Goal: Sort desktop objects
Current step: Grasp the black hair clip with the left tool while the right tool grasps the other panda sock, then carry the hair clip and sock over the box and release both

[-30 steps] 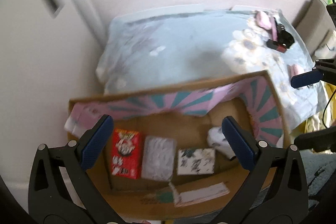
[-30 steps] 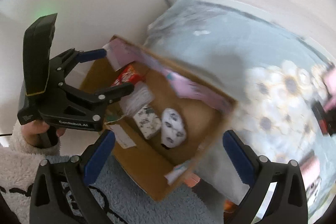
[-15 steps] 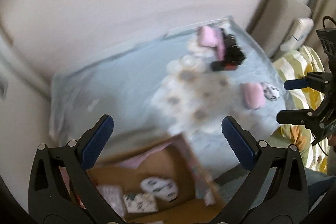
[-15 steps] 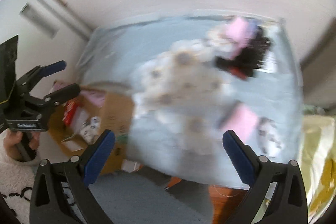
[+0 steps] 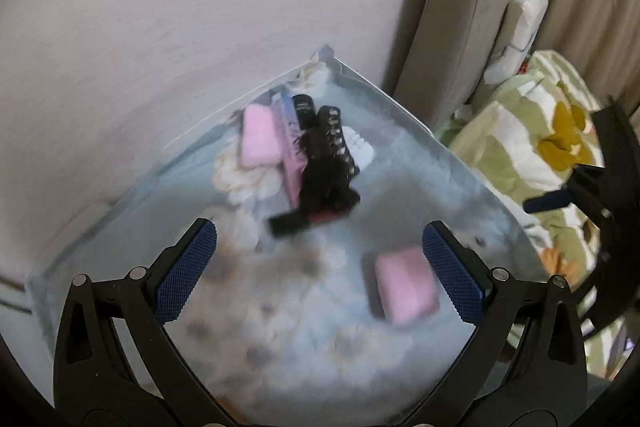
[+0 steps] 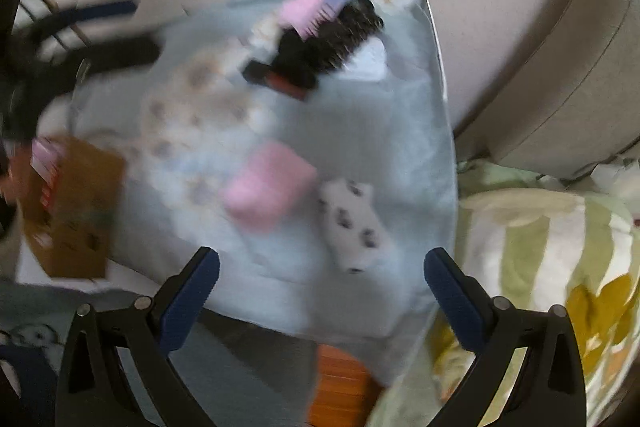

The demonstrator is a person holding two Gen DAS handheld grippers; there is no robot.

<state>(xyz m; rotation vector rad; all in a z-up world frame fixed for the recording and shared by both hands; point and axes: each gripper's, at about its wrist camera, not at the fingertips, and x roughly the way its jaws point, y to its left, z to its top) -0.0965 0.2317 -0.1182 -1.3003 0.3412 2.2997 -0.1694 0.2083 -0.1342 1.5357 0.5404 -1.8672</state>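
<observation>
A table with a pale blue flowered cloth holds a pink pack near the front right, a second pink pack, a pink comb and a black hairbrush at the far corner. My left gripper is open and empty above the cloth. My right gripper is open and empty over the table's near edge, with the pink pack and a white paw-print pack just ahead. The hairbrush lies farther off. Both views are blurred.
A cardboard box stands at the table's left end. A bed with a green and yellow cover lies to the right, with a beige headboard against the wall. An orange thing shows under the table edge.
Both grippers have swung right, away from the cardboard box and over to the table's right end. The box has left the left wrist view. Both stay open.
</observation>
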